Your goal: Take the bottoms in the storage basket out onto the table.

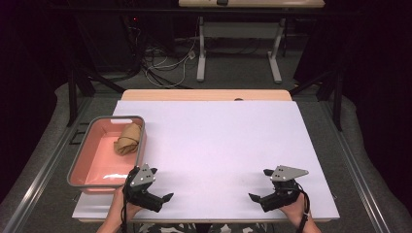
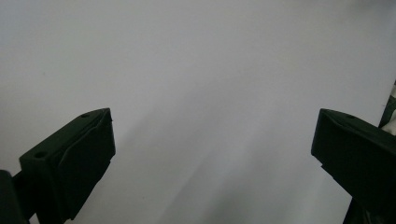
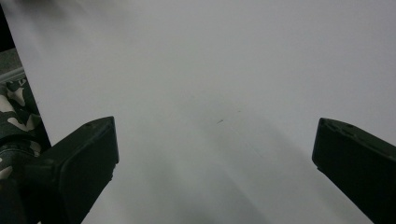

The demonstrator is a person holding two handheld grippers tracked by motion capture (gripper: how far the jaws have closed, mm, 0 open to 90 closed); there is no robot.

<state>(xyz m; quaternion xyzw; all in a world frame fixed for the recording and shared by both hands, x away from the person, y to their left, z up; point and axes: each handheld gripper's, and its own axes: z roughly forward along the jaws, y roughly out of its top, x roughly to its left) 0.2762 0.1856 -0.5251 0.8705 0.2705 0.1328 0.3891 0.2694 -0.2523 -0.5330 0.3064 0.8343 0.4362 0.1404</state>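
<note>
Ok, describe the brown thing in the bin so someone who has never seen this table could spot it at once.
Start at the white table top and go to its left edge, where a pink bin with a grey rim sits. In the bin's far right corner lies a crumpled brown cloth, leaning against the wall. It is the one item in the bin, and the left tool rests nearer the person, open and not touching it.
</note>
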